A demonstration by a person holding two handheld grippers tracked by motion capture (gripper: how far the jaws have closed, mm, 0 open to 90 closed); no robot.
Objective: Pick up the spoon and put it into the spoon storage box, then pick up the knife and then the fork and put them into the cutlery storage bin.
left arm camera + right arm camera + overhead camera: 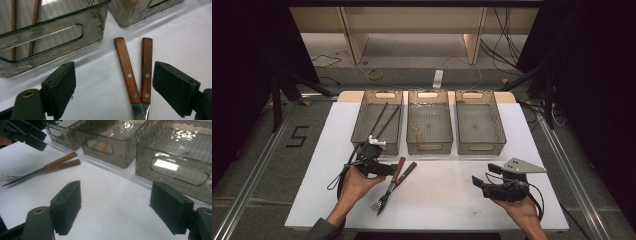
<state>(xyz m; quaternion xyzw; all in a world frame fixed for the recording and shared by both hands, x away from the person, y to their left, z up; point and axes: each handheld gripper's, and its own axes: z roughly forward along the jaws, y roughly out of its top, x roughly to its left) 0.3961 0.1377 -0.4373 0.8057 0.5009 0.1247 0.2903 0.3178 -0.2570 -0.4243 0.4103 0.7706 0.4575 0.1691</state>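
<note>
On the white tabletop [452, 195], the left tongs [113, 85] stand wide around the wooden handles of a fork [388, 194] and knife [397, 186] lying crossed just before the left bin [362, 120], while the right tongs [115, 207] hover wide and empty, well apart.

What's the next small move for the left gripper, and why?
Probably ease the left gripper forward and down, then close on one wooden handle. Its jaws stand open on either side of the fork and knife handles, touching neither. The two utensils cross at the necks, so taking just the left handle looks safest. The right gripper is open, well clear.
</note>
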